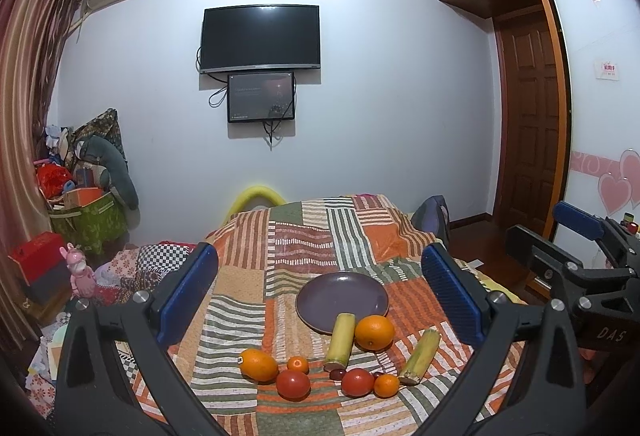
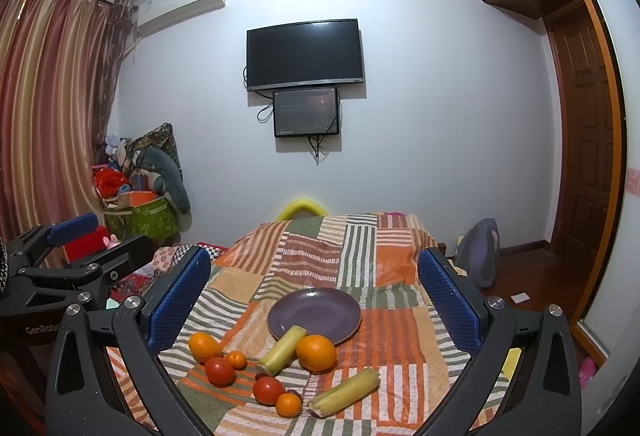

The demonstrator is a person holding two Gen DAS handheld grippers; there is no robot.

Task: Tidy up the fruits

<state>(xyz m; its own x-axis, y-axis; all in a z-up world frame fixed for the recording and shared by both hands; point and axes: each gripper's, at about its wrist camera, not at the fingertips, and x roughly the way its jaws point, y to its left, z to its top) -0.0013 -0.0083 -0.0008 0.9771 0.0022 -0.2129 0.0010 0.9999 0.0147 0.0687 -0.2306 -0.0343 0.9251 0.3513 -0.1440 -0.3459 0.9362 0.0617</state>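
Fingers: left gripper (image 1: 320, 300) and right gripper (image 2: 314, 302), blue pads spread wide, holding nothing. Round purple ceramic plate (image 1: 342, 300) at 12 o'clock, bare. Large orange (image 1: 374, 332) leans against pale green cane segment (image 1: 341, 336) touching the plate rim; lift the orange first. Red tomatoes (image 1: 293, 385) at 6 o'clock, loose on patchwork striped bedcover (image 1: 304, 236).

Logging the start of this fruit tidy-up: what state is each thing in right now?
left gripper: open, holding nothing
right gripper: open, holding nothing
purple plate: upright, no fruit fully on it
sugarcane piece: lying, far end over the plate's rim
second sugarcane piece: lying on the quilt
television: screen dark
small screen: lit
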